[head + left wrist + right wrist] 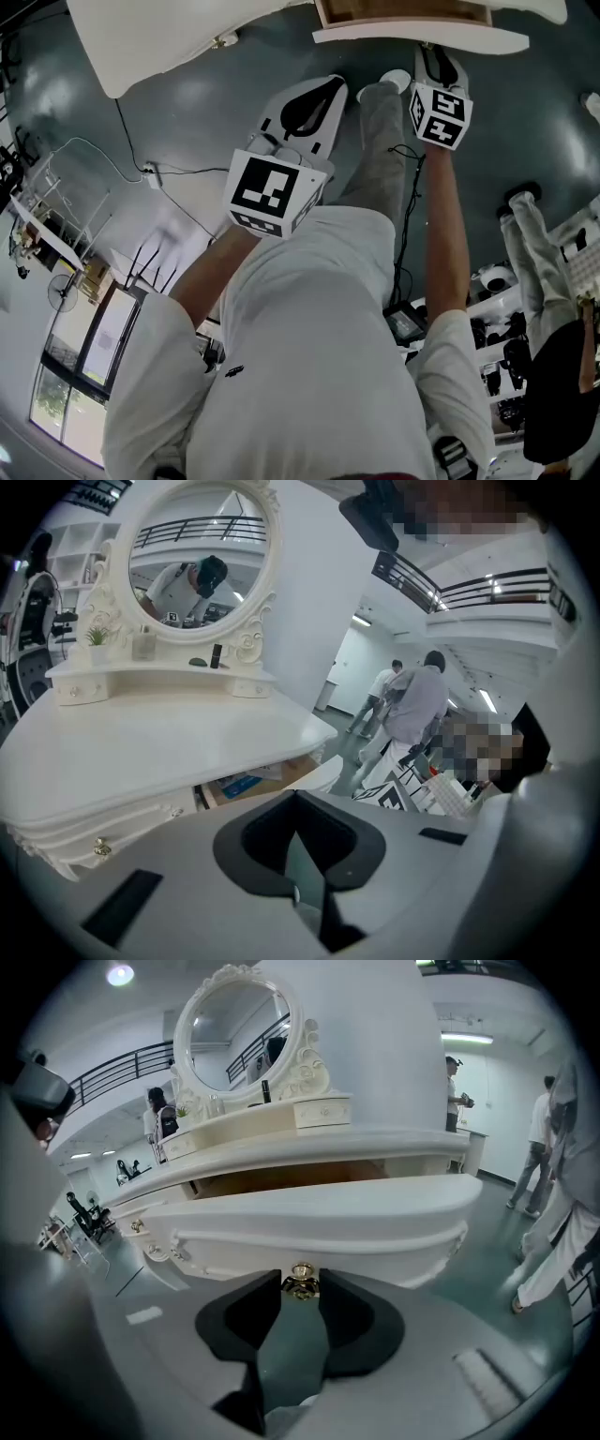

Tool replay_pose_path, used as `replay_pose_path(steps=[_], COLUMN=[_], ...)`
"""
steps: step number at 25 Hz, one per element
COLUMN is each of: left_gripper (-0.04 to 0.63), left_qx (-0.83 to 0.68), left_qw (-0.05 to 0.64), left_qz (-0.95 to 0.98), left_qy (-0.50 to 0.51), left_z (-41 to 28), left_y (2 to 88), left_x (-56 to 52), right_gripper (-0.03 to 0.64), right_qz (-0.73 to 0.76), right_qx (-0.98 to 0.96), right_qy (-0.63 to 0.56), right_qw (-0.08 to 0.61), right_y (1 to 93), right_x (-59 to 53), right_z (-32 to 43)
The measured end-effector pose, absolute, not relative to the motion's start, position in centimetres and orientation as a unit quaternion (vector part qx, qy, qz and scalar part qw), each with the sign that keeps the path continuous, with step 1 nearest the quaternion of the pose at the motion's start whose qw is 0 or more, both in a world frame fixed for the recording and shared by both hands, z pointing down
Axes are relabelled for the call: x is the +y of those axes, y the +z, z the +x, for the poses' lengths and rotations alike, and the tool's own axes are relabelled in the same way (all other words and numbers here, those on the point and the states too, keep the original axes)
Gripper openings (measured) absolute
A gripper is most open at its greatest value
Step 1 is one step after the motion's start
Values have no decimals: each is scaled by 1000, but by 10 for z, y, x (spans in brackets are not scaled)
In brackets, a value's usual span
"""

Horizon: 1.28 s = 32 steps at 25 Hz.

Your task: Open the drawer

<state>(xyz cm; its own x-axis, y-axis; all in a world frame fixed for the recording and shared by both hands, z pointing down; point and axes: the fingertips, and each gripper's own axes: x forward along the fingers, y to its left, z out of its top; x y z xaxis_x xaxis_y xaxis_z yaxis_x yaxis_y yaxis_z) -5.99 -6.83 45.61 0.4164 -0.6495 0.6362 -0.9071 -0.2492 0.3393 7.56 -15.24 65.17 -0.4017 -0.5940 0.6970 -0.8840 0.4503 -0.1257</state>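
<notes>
Drawer partly out under the dresser top | my right gripper clamps its gold knob | I pull straight and level, no twisting | left gripper closed, empty

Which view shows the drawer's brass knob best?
The right gripper view: the brass knob sits centred between the right gripper's jaws on the drawer's front. The head view shows only the open drawer's top, that gripper covering the knob. The left gripper view shows just the drawer's inside.
</notes>
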Motion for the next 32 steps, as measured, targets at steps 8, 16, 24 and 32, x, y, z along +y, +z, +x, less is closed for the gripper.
replay_pose_path(steps=[8, 16, 24, 32], left_gripper=[9, 9, 9, 9], left_qx=[-491, -482, -473, -467], left_qw=[340, 334, 332, 329], left_qz=[779, 786, 792, 796], left_qy=[190, 194, 198, 200], left_z=[-56, -47, -44, -49], left_y=[452, 449, 451, 448], left_x=[-78, -54, -46, -41], right_gripper=[137, 137, 137, 135], right_qz=[465, 473, 475, 474], right_qx=[-796, -790, -788, -786], right_qy=[250, 254, 253, 249], right_qw=[296, 295, 301, 310], right_y=[649, 647, 650, 648], right_x=[-146, -110, -89, -72], right_z=[80, 97, 109, 114])
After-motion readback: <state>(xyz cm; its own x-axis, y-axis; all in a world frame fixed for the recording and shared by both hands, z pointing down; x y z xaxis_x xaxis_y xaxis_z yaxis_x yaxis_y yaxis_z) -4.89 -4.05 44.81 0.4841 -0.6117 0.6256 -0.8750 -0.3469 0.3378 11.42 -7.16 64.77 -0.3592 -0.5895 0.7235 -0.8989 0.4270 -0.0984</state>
